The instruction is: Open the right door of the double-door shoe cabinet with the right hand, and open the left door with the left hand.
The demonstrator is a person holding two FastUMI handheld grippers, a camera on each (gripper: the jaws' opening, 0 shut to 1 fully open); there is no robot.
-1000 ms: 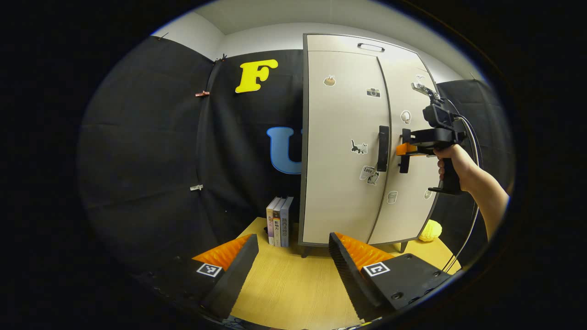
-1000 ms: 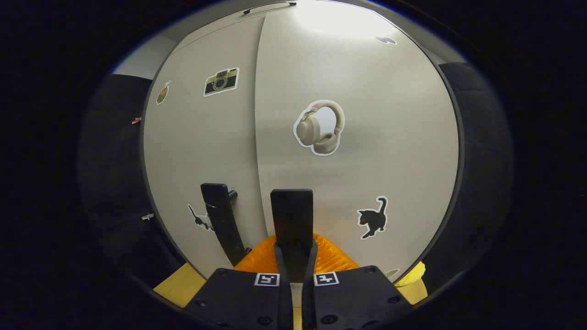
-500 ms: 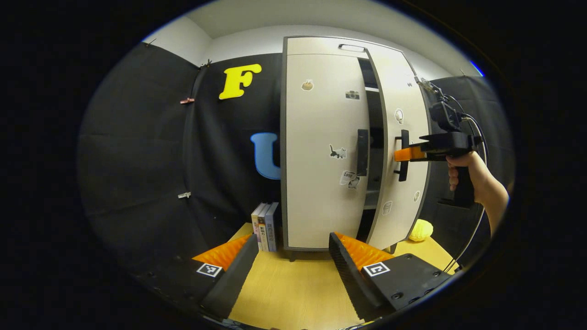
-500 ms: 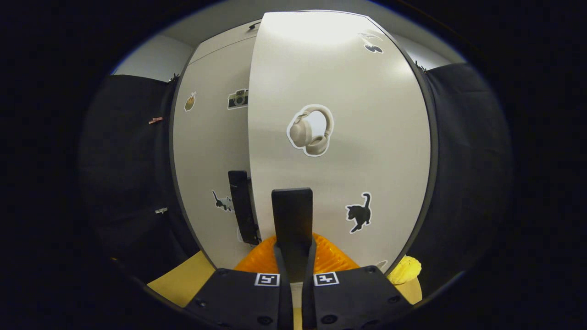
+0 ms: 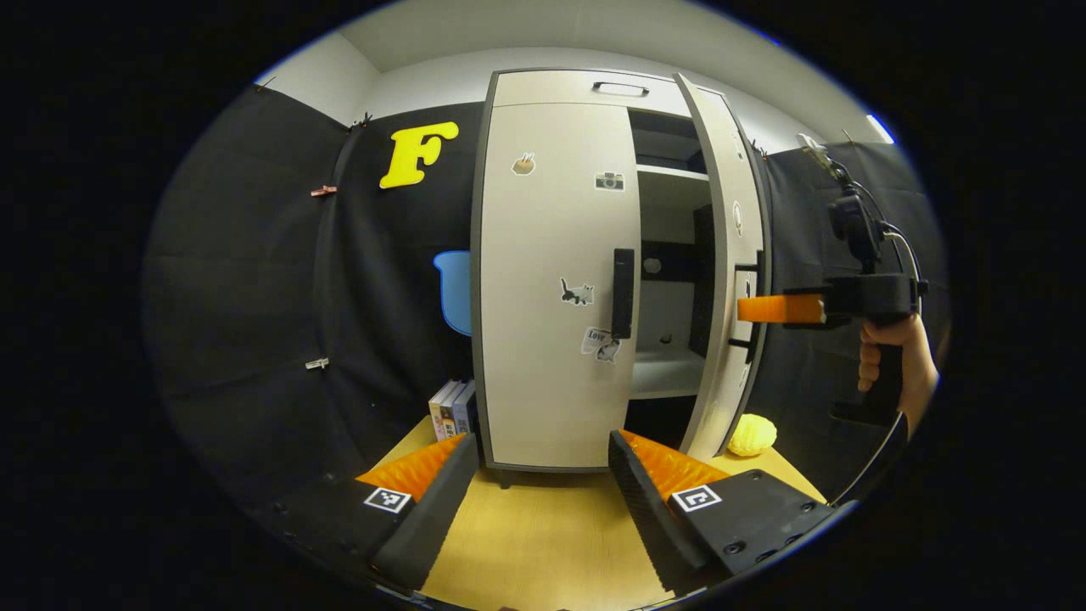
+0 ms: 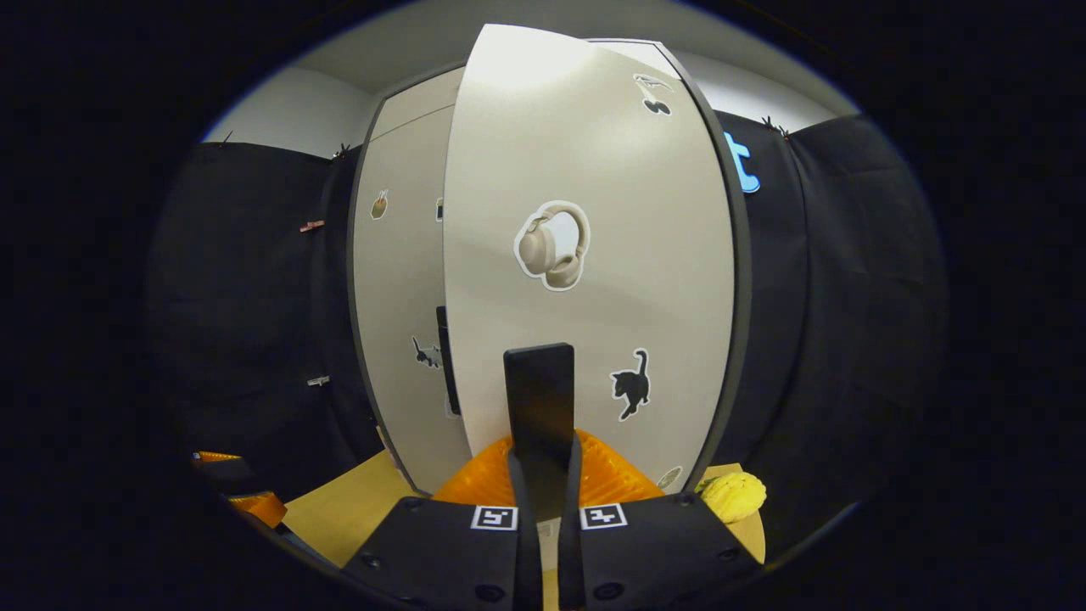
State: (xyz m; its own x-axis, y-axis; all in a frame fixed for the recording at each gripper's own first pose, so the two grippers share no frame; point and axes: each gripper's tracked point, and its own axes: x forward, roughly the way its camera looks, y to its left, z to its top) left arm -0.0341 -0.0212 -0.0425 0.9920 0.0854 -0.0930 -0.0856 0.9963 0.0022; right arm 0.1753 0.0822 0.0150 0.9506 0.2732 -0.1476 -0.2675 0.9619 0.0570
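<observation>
The pale shoe cabinet (image 5: 585,85) stands on a wooden table. Its left door (image 5: 543,339) is closed, with a dark vertical handle (image 5: 623,293). The right door (image 5: 728,255) is swung well out, showing shelves (image 5: 666,373) inside. My right gripper (image 5: 751,310), held by a hand (image 5: 887,356), is shut on the right door's handle (image 5: 748,339). In the right gripper view that handle (image 6: 539,390) sits clamped in my right gripper (image 6: 543,471), in front of the right door (image 6: 594,170). My left gripper (image 5: 543,484) is open, low over the table and well short of the left door.
A few books (image 5: 450,406) stand left of the cabinet's foot. A yellow knobbly ball (image 5: 751,434) lies on the table (image 5: 543,543) by the open door's lower corner, also seen as the ball (image 6: 731,496). Black cloth walls close in on both sides.
The right door has swung from closed to wide open, pulled by my right gripper still clamped on its handle. The left gripper's view has drifted right; its fingers stay open.
</observation>
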